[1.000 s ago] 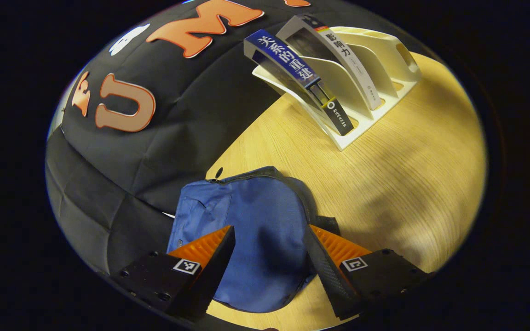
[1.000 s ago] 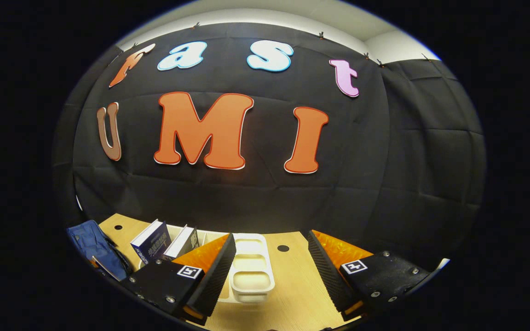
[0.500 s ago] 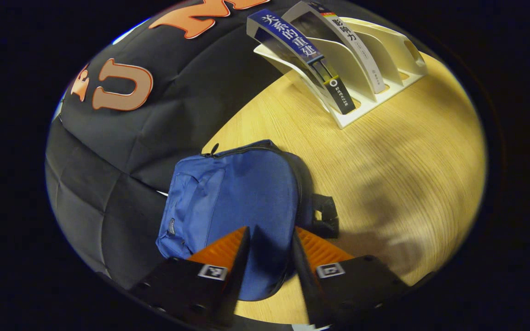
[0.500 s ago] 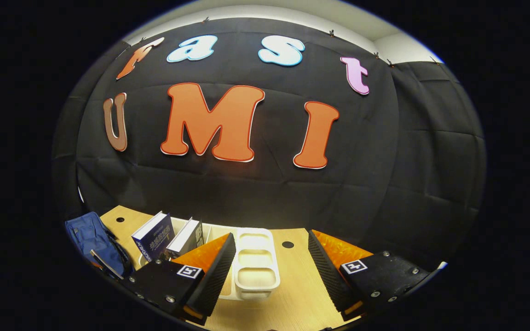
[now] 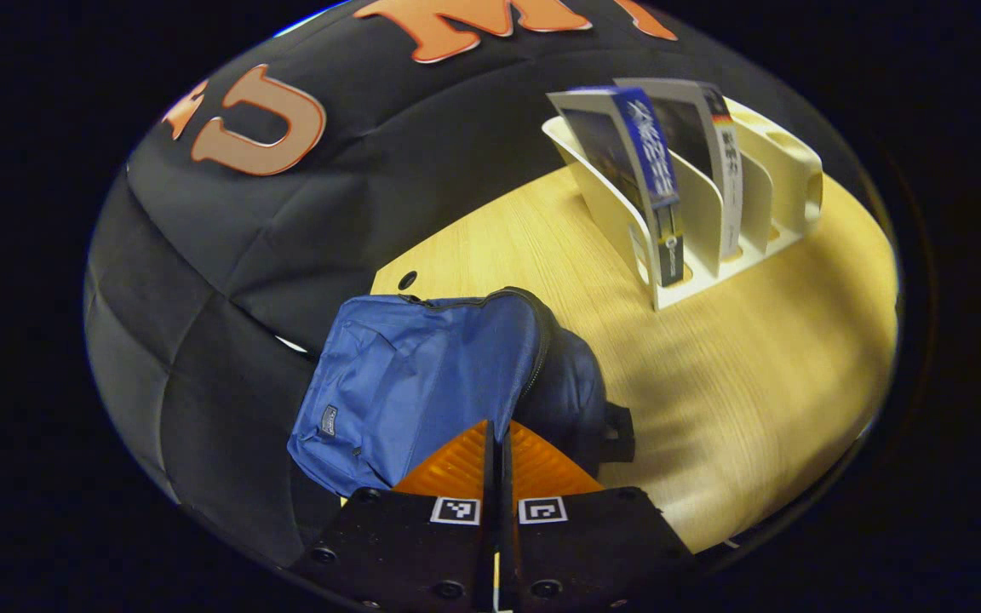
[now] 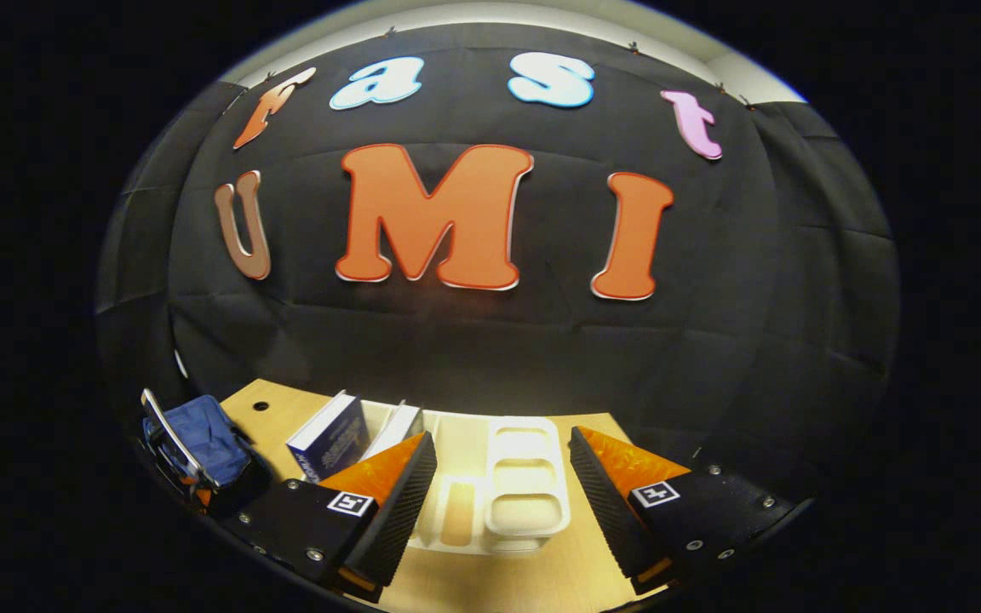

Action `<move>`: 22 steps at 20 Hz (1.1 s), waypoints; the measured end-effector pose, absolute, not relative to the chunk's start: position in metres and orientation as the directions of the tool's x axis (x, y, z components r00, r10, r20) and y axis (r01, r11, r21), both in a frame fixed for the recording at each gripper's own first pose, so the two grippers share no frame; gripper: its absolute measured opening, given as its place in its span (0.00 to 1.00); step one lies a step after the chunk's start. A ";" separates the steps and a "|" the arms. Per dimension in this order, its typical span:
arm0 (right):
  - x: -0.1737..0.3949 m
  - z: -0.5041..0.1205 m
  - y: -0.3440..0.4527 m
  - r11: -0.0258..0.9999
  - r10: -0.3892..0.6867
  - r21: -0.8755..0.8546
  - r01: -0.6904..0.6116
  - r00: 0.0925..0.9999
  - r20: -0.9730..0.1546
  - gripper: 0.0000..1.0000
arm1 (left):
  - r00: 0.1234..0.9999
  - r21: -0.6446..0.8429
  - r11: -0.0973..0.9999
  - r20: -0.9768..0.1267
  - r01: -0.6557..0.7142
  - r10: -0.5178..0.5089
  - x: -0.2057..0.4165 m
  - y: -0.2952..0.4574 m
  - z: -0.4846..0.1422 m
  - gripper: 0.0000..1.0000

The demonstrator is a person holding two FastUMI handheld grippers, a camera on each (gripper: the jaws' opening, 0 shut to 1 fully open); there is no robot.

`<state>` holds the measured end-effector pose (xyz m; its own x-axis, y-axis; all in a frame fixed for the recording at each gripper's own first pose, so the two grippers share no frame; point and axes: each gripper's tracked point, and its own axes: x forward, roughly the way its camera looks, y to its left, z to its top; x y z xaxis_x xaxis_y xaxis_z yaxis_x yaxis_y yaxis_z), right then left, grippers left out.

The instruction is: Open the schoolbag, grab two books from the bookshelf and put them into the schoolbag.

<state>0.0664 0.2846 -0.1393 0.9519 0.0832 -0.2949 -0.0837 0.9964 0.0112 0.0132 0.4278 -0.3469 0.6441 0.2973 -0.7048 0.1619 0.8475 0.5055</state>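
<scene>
Two books [image 5: 686, 170] with unreadable spine text, white bookshelf [image 5: 763, 230], blue schoolbag [image 5: 422, 375]

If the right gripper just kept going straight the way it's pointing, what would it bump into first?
Probably the white bookshelf, which lies between the open fingers of the right gripper; if it passed above that, the black cloth wall. Depth is unclear.

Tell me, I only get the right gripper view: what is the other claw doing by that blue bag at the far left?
Observer: In the left gripper view the left gripper is shut at the near edge of the schoolbag; whether it pinches cloth, I cannot tell.
Operator: Is the bag open?
Observer: Its zipper looks closed along the rim.
Operator: And the books?
Observer: A blue-spined book and a white-spined book lean in neighbouring slots of the bookshelf.
</scene>
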 end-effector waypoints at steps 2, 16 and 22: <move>0.070 -0.138 0.316 0.986 0.164 0.026 -0.164 0.932 -0.322 0.94 | 0.653 0.473 0.869 -0.705 0.145 0.275 0.022 0.440 -0.321 0.02; 0.120 -0.190 0.478 0.927 0.331 0.121 -0.355 0.625 -0.707 0.95 | 0.690 0.194 0.980 -0.715 0.039 0.114 0.057 0.519 -0.217 0.02; 0.156 -0.221 0.491 0.957 0.242 0.114 -0.266 0.517 -0.821 0.92 | 0.693 0.147 0.987 -0.719 0.066 0.061 0.055 0.516 -0.221 0.02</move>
